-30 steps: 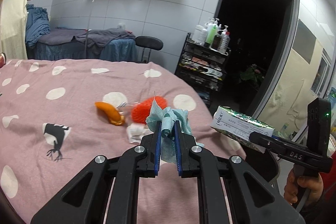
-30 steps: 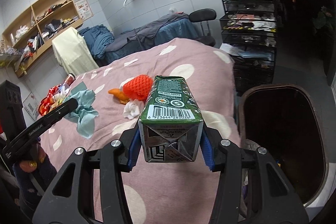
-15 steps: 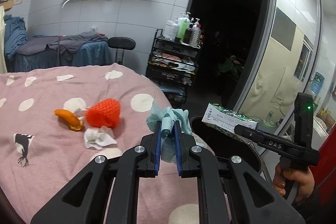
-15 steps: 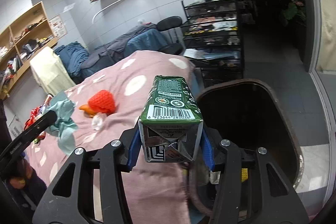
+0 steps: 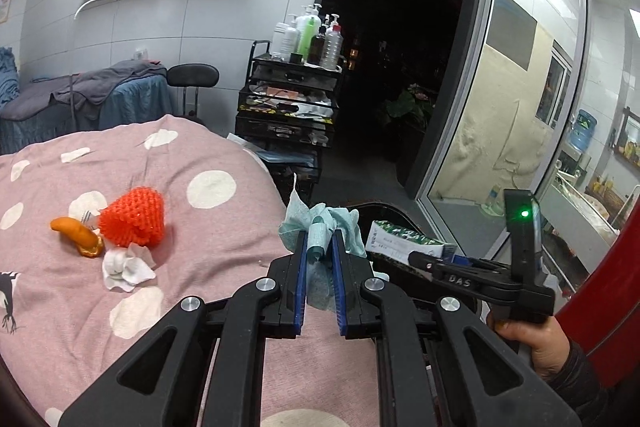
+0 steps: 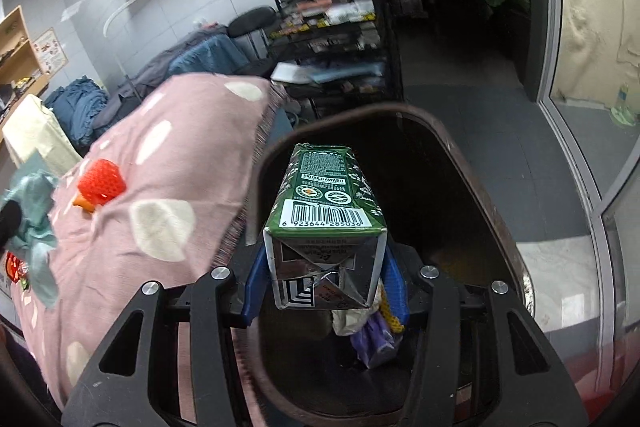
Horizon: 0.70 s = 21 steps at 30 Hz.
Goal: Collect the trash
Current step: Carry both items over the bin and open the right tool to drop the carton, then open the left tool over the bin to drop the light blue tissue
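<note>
My left gripper (image 5: 320, 247) is shut on a crumpled teal tissue (image 5: 320, 227), held above the right edge of the pink table. My right gripper (image 6: 326, 267) is shut on a green carton (image 6: 326, 211) and holds it over the open mouth of the dark trash bin (image 6: 472, 179); the carton (image 5: 404, 241) and right gripper (image 5: 460, 271) also show in the left wrist view. An orange peel (image 5: 78, 235), a red mesh fruit net (image 5: 134, 223) and a white crumpled tissue (image 5: 124, 265) lie on the pink spotted cloth (image 5: 180, 267).
The bin holds some trash (image 6: 372, 331) at its bottom. A black wire cart (image 5: 292, 111) with bottles stands behind the table, beside a dark doorway. A glass door (image 5: 520, 87) is to the right. A black chair (image 5: 192, 75) is behind the table.
Both grippers have swung right, away from the table's middle. The carton has moved from above the cloth to over the bin mouth. The teal tissue now hangs near the table's right edge.
</note>
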### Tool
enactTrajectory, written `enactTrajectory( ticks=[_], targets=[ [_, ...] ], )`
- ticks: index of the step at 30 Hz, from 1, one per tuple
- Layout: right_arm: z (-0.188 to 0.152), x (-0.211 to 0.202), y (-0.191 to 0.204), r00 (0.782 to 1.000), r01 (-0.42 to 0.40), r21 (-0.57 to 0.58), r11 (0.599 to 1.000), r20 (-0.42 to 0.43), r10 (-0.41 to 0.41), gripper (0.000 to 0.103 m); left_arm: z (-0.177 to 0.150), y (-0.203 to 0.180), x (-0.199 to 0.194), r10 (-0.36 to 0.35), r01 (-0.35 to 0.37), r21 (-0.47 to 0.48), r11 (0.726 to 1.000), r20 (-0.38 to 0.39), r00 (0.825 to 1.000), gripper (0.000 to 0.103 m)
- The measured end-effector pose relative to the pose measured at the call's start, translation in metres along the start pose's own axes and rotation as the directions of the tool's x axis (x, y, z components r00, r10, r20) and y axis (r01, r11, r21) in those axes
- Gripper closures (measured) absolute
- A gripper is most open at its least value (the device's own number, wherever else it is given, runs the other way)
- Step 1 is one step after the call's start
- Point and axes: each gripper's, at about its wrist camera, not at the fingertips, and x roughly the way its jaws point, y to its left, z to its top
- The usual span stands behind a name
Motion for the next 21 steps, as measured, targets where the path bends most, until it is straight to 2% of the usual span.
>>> enactTrajectory(
  ticks=[8, 14, 17, 21],
  targets=[
    [-0.009, 0.035, -0.013, 0.995, 0.050, 0.011, 0.999, -0.084, -0.049, 0.053, -0.002, -0.015, 0.012, -0.027, 0.027, 0.021, 0.999, -0.023, 0.999, 0.091],
    [-0.016, 0.048, -0.015, 0.993, 0.049, 0.018, 0.999, -0.106, -0.047, 0.052, -0.002, -0.023, 0.017, -0.042, 0.043, 0.037, 0.998, -0.032, 0.999, 0.091],
    [-0.019, 0.049, -0.014, 0.993, 0.057, 0.013, 0.998, -0.102, -0.056, 0.038, -0.002, -0.027, 0.020, -0.047, 0.048, 0.044, 0.998, -0.036, 0.998, 0.091],
    [-0.019, 0.043, -0.015, 0.994, 0.063, 0.015, 0.998, -0.087, -0.062, 0.035, -0.002, -0.032, 0.023, -0.055, 0.057, 0.048, 0.997, -0.042, 0.998, 0.091]
  ],
)
